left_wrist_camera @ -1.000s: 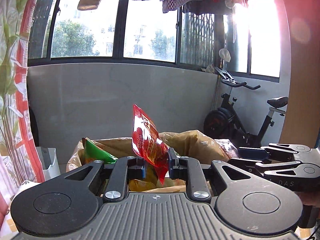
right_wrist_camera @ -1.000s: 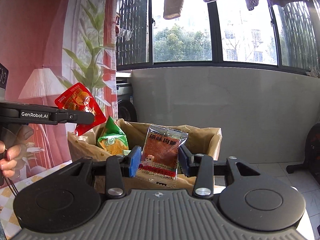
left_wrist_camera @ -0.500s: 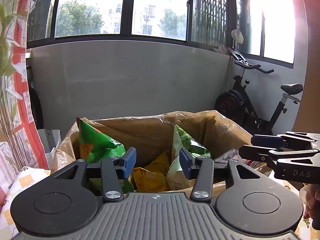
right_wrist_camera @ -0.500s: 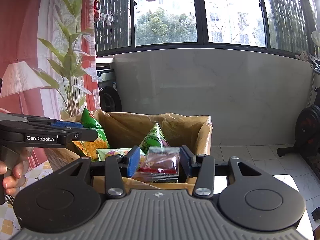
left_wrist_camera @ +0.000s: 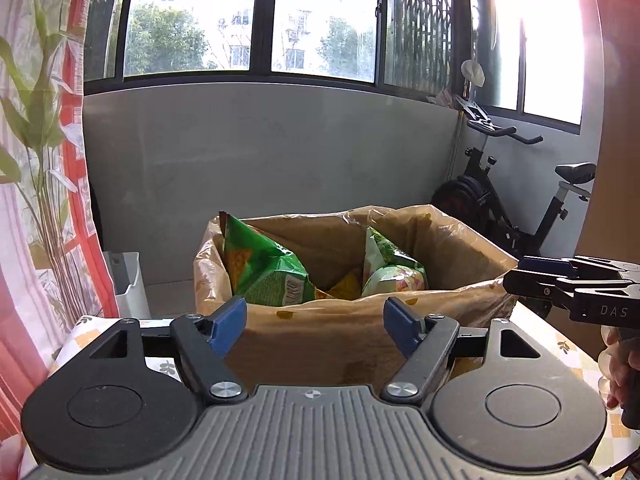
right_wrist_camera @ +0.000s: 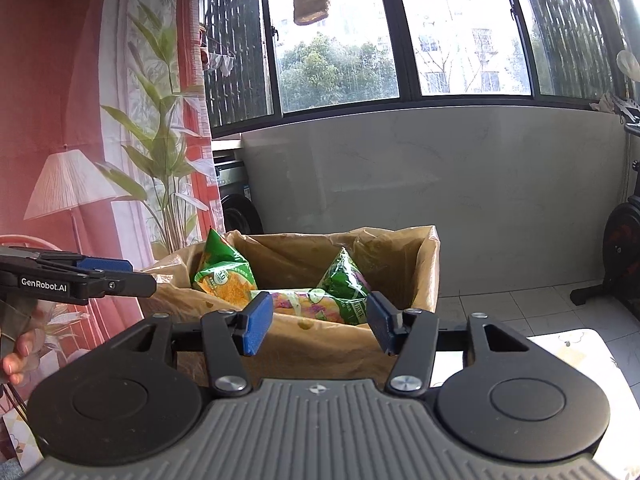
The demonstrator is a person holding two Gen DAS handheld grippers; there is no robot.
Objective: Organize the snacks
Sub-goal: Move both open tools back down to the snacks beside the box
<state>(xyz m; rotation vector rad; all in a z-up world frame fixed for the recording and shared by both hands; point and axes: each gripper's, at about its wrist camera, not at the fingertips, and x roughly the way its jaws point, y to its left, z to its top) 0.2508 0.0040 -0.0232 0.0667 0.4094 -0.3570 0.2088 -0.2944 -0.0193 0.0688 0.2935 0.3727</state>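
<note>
With both packets released since a second ago, left gripper [left_wrist_camera: 316,320] and right gripper [right_wrist_camera: 318,328] jaws are opening empty; 2 more snacks sit in the box [left_wrist_camera: 340,336].

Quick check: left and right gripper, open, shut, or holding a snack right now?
Left gripper: jaws opening, nothing between them, box ahead.
Right gripper: jaws opening, nothing between them.
</note>
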